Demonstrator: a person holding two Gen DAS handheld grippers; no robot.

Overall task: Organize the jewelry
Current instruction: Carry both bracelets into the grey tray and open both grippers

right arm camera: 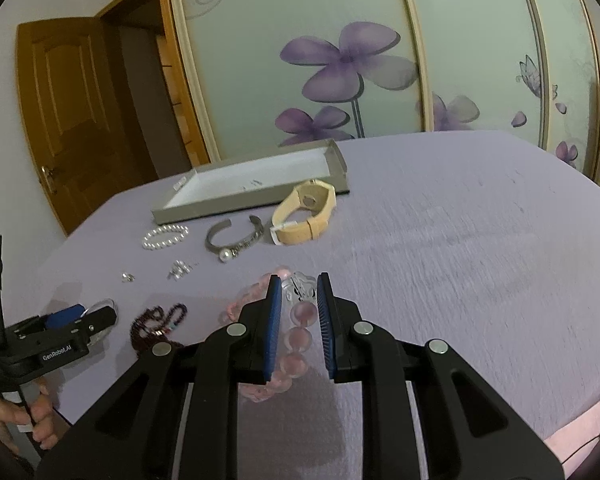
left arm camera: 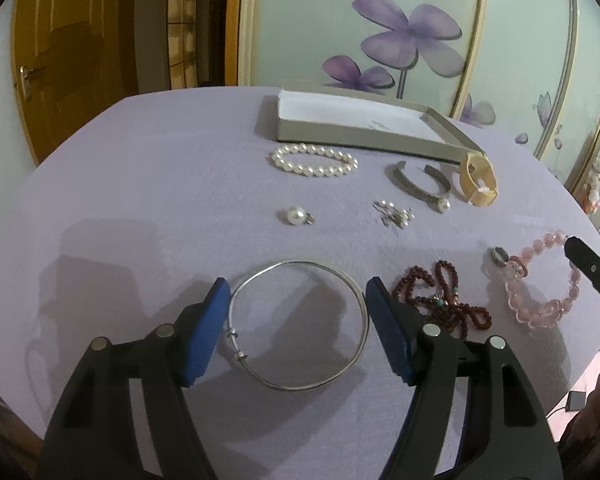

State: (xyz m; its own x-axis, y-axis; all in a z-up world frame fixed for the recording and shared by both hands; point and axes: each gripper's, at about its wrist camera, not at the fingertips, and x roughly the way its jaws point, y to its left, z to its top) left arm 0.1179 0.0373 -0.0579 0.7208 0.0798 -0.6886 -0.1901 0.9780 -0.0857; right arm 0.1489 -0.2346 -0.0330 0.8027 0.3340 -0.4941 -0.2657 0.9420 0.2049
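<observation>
We are seeing bare purple cloth (right arm camera: 480,248) lying open toward the right; the gray box (right arm camera: 260,188) and scattered jewelry are crowding the left.

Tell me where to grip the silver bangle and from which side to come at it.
Grip the silver bangle across its thin wire rim, from above. It lies flat on the purple cloth, so only a near-vertical approach gets one finger inside the ring. The left gripper now straddles the whole hoop.
</observation>
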